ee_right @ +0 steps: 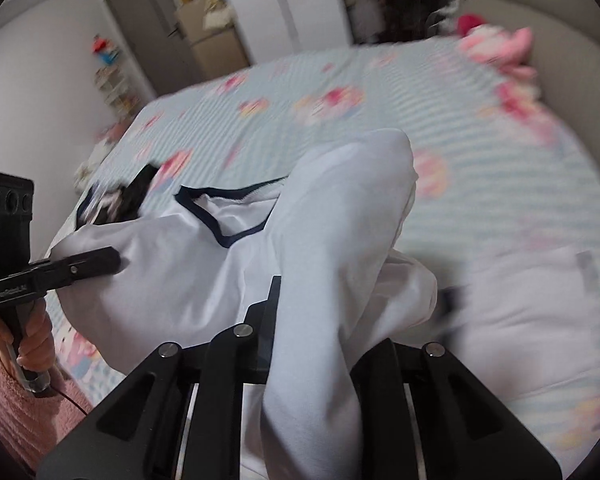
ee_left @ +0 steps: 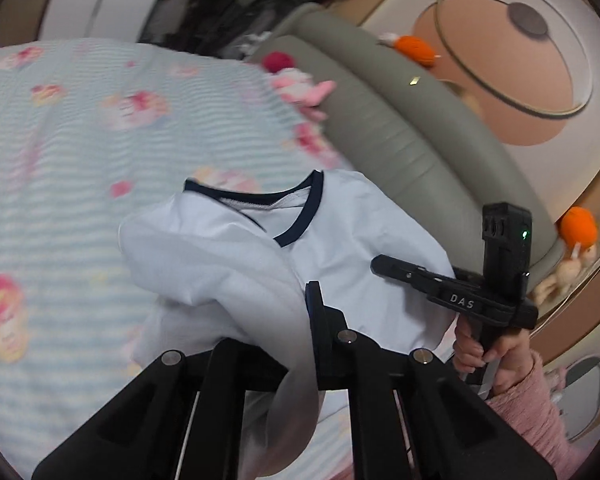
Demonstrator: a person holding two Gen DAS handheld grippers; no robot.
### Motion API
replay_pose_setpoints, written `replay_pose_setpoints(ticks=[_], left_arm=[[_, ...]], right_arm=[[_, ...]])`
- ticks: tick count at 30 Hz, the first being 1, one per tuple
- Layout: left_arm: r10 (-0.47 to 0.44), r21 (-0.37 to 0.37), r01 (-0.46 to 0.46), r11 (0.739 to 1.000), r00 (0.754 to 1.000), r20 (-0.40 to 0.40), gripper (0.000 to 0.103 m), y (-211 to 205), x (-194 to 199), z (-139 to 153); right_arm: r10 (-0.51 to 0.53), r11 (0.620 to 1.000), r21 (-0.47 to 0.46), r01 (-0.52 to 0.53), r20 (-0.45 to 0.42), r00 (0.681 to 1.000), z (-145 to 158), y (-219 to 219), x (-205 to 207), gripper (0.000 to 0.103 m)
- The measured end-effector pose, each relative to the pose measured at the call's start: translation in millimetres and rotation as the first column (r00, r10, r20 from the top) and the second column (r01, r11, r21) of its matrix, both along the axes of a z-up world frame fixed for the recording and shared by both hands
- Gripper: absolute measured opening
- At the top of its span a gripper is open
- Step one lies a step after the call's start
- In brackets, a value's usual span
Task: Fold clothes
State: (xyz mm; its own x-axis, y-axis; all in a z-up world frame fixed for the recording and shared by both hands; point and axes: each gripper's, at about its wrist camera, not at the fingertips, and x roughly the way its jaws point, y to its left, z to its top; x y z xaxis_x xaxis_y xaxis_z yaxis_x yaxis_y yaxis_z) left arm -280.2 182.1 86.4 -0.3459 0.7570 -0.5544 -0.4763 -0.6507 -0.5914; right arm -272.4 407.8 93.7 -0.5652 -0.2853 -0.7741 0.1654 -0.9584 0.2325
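Both claws were clamped on the white shirt (ee_left: 340,232), the left claw (ee_left: 312,344) pinching a bunch of cloth that spilled over its near side and the right claw (ee_right: 316,320) gripping another handful on the right, so the shirt hung between them above the striped, flowered bedspread (ee_left: 80,152). Its dark-trimmed collar (ee_right: 224,216) faced the far side of the bed and the body sagged in loose billows. As far as I could judge no fold had been made yet; the shirt had not been spread flat on the bed, and the sleeves and body were all left to fold.
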Motion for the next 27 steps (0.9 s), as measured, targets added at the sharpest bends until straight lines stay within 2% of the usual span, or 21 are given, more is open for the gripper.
replay_pose_setpoints(ticks=[2,5,7,10,12,13,14,15,16,18,19,22,23,24,25,27], left_arm=[[-0.015,0.042,0.015,0.999,1.0,0.009,0.009,50.0,-9.7,3.4],[-0.059,0.067,0.054,0.996,0.996,0.071,0.009,123.4,-24.2,-21.0],[-0.085,0.079,0.075,0.994,0.988,0.132,0.01,164.3,-32.2,-47.8],[-0.084,0.045,0.077,0.996,0.975,0.205,0.01,201.2,-37.3,-97.7],[-0.037,-0.028,0.045,0.999,0.97,0.24,0.014,210.6,-41.5,-131.5],[-0.003,-0.09,0.028,0.996,0.965,0.263,0.032,213.1,-44.9,-148.8],[0.032,-0.137,0.007,0.991,0.959,0.282,0.057,204.4,-44.7,-163.2],[0.062,-0.152,-0.017,0.988,0.953,0.297,0.064,193.3,-46.5,-169.7],[0.093,-0.168,-0.042,0.985,0.946,0.31,0.064,182.1,-48.3,-176.2],[0.113,-0.162,-0.069,0.984,0.953,0.281,0.065,159.4,-46.9,-166.4],[0.122,-0.187,-0.078,0.979,0.963,0.238,0.067,150.0,-46.6,-154.4],[0.145,-0.263,-0.113,0.958,0.984,0.105,0.078,120.9,-47.2,-116.9],[0.157,-0.28,-0.133,0.951,0.985,0.067,0.079,111.2,-48.4,-104.6],[0.178,-0.291,-0.161,0.943,0.984,0.032,0.08,100.4,-54.2,-92.7],[0.198,-0.301,-0.189,0.935,0.98,-0.003,0.082,89.6,-60.1,-80.9],[0.235,-0.317,-0.239,0.918,0.971,-0.051,0.085,68.3,-68.1,-61.9]], right_arm=[[-0.065,0.998,0.017,0.065,-0.009,0.998,11.3,51.1,-2.9,0.015],[-0.148,0.988,0.038,0.148,-0.017,0.989,17.2,127.1,-7.7,0.015],[-0.188,0.979,0.073,0.188,-0.01,0.982,5.2,165.0,-11.0,0.015],[-0.248,0.965,0.108,0.241,0.055,0.967,-29.2,210.3,-10.4,0.015],[-0.305,0.948,0.131,0.291,0.102,0.947,-58.8,237.7,-7.5,0.018],[-0.333,0.938,0.144,0.315,0.125,0.935,-73.6,251.4,-6.1,0.027],[-0.367,0.925,0.164,0.343,0.149,0.918,-88.9,263.4,-5.0,0.038],[-0.409,0.906,0.198,0.375,0.178,0.895,-104.6,270.1,-4.1,0.064],[-0.434,0.894,0.214,0.393,0.196,0.879,-115.1,273.7,-1.4,0.079],[-0.466,0.877,0.227,0.423,0.189,0.864,-118.6,273.0,5.3,0.089],[-0.48,0.866,0.243,0.437,0.159,0.863,-111.7,269.8,8.0,0.09],[-0.51,0.82,0.323,0.472,0.038,0.859,-77.2,249.4,12.4,0.092],[-0.516,0.802,0.348,0.485,-0.006,0.857,-63.4,241.0,13.1,0.093],[-0.519,0.791,0.354,0.499,-0.043,0.853,-47.6,230.9,12.1,0.099],[-0.519,0.793,0.338,0.507,-0.059,0.853,-33.0,219.4,9.8,0.103],[-0.512,0.805,0.3,0.512,-0.087,0.855,-5.5,195.1,4.5,0.103]])
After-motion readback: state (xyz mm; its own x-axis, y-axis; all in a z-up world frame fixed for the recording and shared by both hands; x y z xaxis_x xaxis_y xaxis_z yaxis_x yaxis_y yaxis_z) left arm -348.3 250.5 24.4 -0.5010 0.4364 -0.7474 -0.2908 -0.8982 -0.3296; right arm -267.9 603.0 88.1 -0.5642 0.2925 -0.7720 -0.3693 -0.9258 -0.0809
